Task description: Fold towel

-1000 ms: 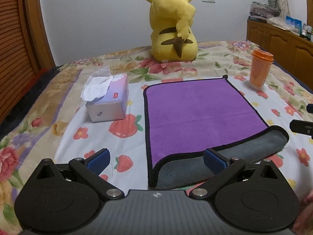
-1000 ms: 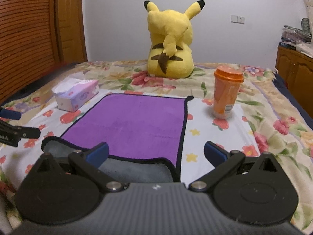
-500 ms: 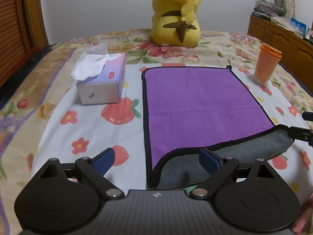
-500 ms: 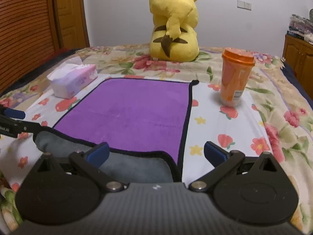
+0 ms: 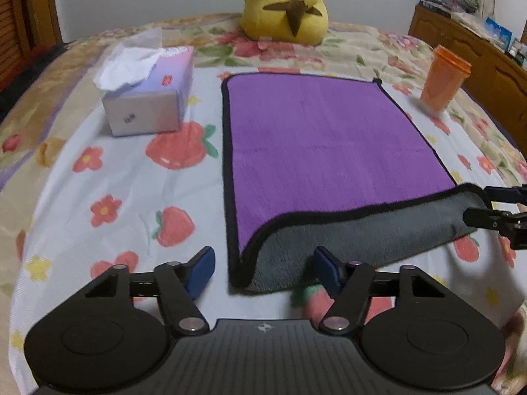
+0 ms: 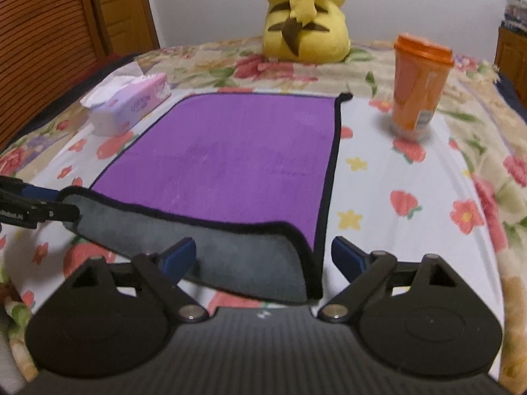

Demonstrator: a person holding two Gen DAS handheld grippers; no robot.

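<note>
Between the tissue box [image 5: 148, 98] and the orange cup [image 6: 420, 89] lies my purple towel [image 5: 322, 141], near edge flipped grey, and my left gripper [image 5: 260, 271] and right gripper [image 6: 263, 256] straddle its near corners, fingers spread, grasping nothing.

Purple towel [image 6: 230, 158] lies flat on the floral bed [image 6: 411, 177], near edge turned over grey. Right gripper [image 6: 263, 255] spread open, straddling the near right corner.
</note>
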